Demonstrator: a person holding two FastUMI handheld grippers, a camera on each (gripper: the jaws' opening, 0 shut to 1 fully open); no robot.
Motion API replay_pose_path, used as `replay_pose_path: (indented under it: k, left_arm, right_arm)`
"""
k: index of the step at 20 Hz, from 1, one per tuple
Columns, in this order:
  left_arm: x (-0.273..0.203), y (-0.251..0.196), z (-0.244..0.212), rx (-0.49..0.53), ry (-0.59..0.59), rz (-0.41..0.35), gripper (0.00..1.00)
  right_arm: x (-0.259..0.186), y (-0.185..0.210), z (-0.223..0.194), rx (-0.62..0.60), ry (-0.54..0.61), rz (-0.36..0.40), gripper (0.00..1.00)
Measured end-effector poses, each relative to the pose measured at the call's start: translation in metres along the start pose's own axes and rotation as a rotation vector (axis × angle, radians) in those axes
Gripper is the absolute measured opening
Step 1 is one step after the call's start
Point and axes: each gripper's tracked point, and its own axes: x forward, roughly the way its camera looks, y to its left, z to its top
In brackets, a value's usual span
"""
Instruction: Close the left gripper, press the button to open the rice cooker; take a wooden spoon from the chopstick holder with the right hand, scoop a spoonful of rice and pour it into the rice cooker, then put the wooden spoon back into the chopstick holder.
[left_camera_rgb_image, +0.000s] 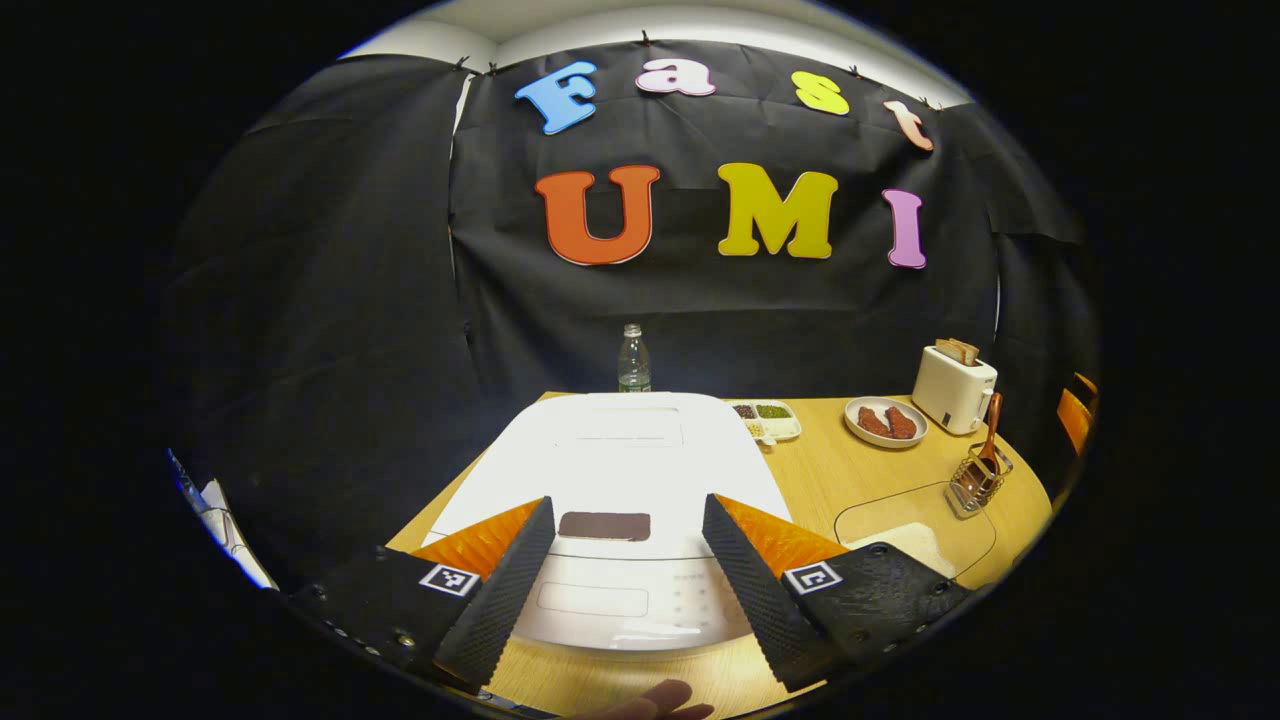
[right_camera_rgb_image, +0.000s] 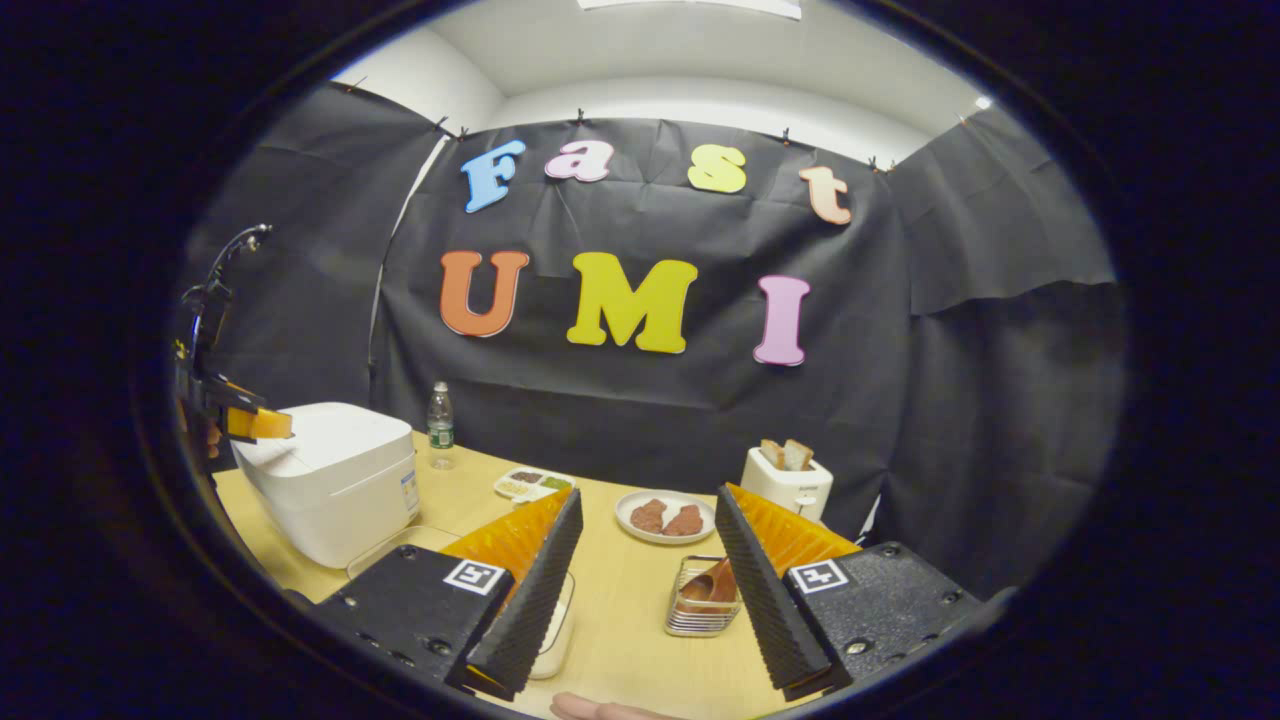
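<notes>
Left gripper view. My left tongs (left_camera_rgb_image: 627, 545) hang over the front of the cooker (left_camera_rgb_image: 620, 450), fingers wide apart. Lid down, so I judge the first step is in hand: nothing pressed yet. Between the fingers I see a dark panel (left_camera_rgb_image: 604, 525) on the lid's front edge; I take it for the button, but cannot be sure. Next move, as I judge it: bring the fingers together, then push down there. On the bench (left_camera_rgb_image: 840, 470): one cooker; one bottle (left_camera_rgb_image: 633, 360) behind it; one divided tray (left_camera_rgb_image: 770, 418); one plate (left_camera_rgb_image: 886, 421) with two brown pieces; one toaster (left_camera_rgb_image: 954, 388) with bread in it, count unclear; one wire holder (left_camera_rgb_image: 978, 480) with one spoon (left_camera_rgb_image: 990, 425) standing in it; one clear tub of rice (left_camera_rgb_image: 915, 535) just beside the holder.

Right gripper view. My right tongs (right_camera_rgb_image: 648, 555) are apart, clamped on nothing, aimed at the holder (right_camera_rgb_image: 703, 598), where the spoon (right_camera_rgb_image: 708, 583) sits between the fingers' lines. The tub (right_camera_rgb_image: 553, 625) shows partly behind my left finger. Same count here: one cooker (right_camera_rgb_image: 335, 480), lid shut; one bottle (right_camera_rgb_image: 439, 418); one tray (right_camera_rgb_image: 533, 484); one plate (right_camera_rgb_image: 665, 518), two pieces; one toaster (right_camera_rgb_image: 787, 480), two slices. The left tongs (right_camera_rgb_image: 262, 423) show over the cooker's near edge.
</notes>
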Motion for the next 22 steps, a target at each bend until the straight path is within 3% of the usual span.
replay_pose_path:
  k: [3,4,5,13,19,22]
  left_arm:
    - [-0.026,-0.009,0.019,0.009,-0.061,-0.016,0.95]
    - [-0.035,-0.012,0.025,0.010,-0.081,-0.018,0.95]
    - [-0.045,-0.015,0.031,0.009,-0.105,-0.019,0.95]
    - [-0.127,-0.056,0.052,0.000,-0.259,-0.064,0.95]
    - [-0.179,-0.076,0.067,-0.005,-0.345,-0.108,0.95]
    - [-0.201,-0.086,0.068,-0.003,-0.390,-0.123,0.95]
  right_arm:
    - [-0.015,0.001,0.013,-0.065,-0.027,0.003,0.85]
    - [-0.020,-0.002,0.019,-0.080,-0.043,-0.001,0.92]
    - [-0.026,-0.008,0.025,-0.083,-0.052,-0.018,0.92]
    - [-0.069,-0.039,0.052,0.048,-0.122,-0.066,0.91]
    - [-0.110,-0.032,0.031,0.124,-0.049,-0.036,0.92]
    - [-0.128,-0.047,0.018,0.113,-0.019,-0.050,0.92]
